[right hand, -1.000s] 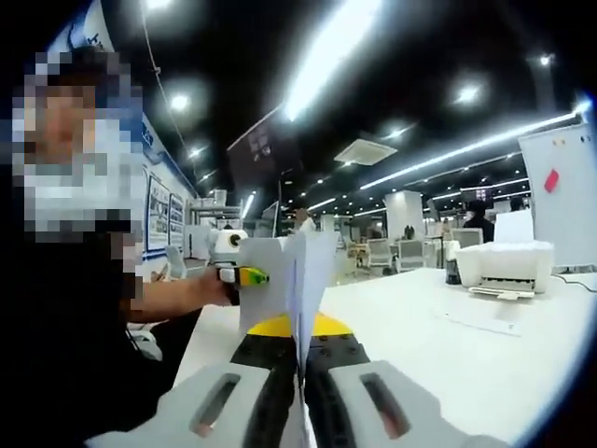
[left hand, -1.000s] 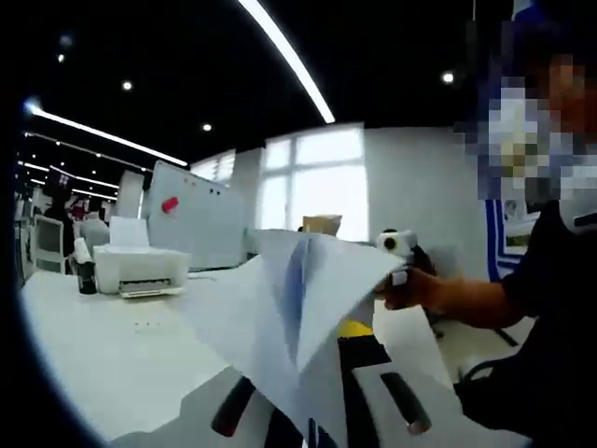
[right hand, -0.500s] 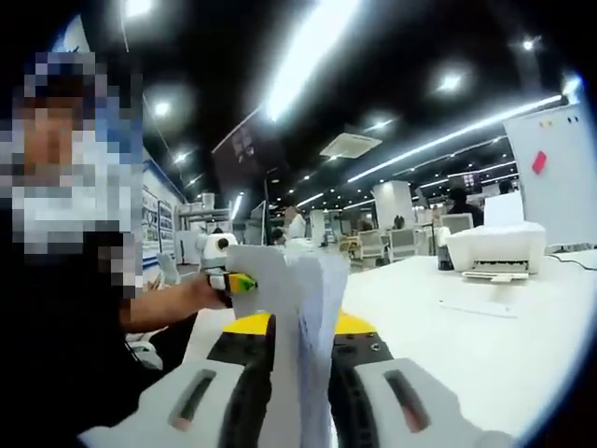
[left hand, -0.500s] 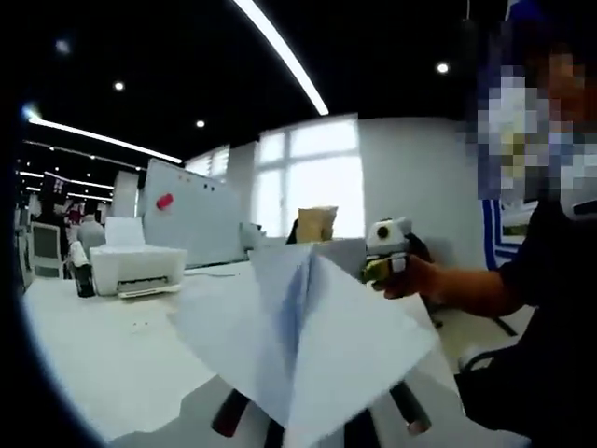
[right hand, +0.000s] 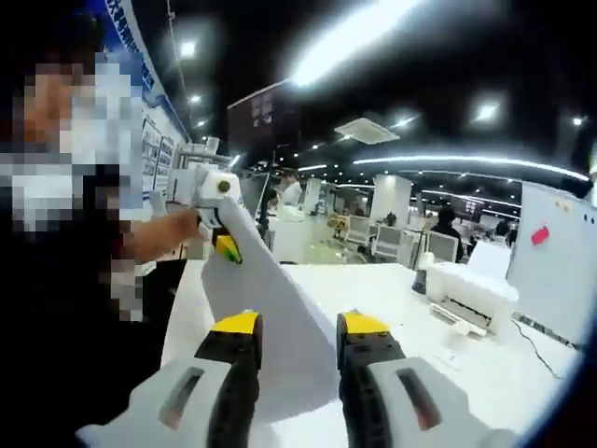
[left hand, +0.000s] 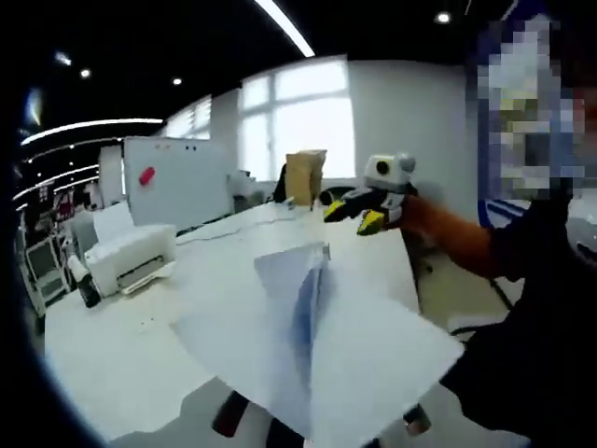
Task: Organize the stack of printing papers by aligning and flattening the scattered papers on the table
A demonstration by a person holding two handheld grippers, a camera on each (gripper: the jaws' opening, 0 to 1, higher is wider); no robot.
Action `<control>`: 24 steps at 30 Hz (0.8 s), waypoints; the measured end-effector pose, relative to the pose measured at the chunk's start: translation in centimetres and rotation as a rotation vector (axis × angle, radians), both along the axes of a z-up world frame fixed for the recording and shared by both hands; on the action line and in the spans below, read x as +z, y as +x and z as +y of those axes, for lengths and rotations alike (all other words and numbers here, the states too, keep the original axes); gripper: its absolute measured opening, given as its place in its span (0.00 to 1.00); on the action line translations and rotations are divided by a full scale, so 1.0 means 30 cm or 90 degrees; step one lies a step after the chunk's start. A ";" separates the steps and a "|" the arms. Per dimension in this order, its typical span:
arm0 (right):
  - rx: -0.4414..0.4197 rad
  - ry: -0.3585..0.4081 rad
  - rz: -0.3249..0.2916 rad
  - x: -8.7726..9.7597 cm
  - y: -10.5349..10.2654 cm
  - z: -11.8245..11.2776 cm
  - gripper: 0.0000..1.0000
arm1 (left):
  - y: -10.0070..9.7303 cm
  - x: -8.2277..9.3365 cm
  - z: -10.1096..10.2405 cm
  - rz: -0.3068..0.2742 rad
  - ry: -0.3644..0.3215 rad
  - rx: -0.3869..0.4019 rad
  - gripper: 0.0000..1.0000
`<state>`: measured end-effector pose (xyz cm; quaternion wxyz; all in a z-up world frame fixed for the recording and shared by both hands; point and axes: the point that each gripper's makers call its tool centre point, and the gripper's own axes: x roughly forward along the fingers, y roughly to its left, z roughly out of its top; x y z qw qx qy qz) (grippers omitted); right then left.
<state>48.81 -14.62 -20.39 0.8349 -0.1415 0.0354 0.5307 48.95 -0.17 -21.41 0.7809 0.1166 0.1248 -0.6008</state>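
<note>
The left gripper (left hand: 317, 431) pinched the papers (left hand: 317, 345) above the counter (left hand: 112, 345), apparently for aligning, while the right gripper (right hand: 297, 329) had its fingers (right hand: 235, 338) spread, papers loose between them

A white table (left hand: 121, 355) carries a white printer (left hand: 131, 257) and a cardboard box (left hand: 304, 175).

Left tool's jaws are gripping fanned papers (left hand: 322, 345) above the white counter (left hand: 121, 355); right tool (left hand: 359, 207) is hovering apart.
</note>
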 end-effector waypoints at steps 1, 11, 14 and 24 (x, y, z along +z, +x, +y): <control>0.008 -0.026 -0.005 0.002 -0.005 0.013 0.29 | -0.009 0.007 -0.007 0.014 0.025 -0.005 0.05; 0.119 -0.191 0.036 -0.067 -0.045 0.149 0.32 | -0.102 0.030 -0.089 0.001 0.191 -0.075 0.05; 0.160 -0.232 0.051 -0.096 -0.063 0.201 0.32 | -0.131 0.026 -0.119 -0.008 0.234 -0.099 0.05; 0.273 -0.313 0.130 -0.226 -0.152 0.297 0.00 | -0.187 0.009 -0.175 -0.051 0.289 -0.127 0.05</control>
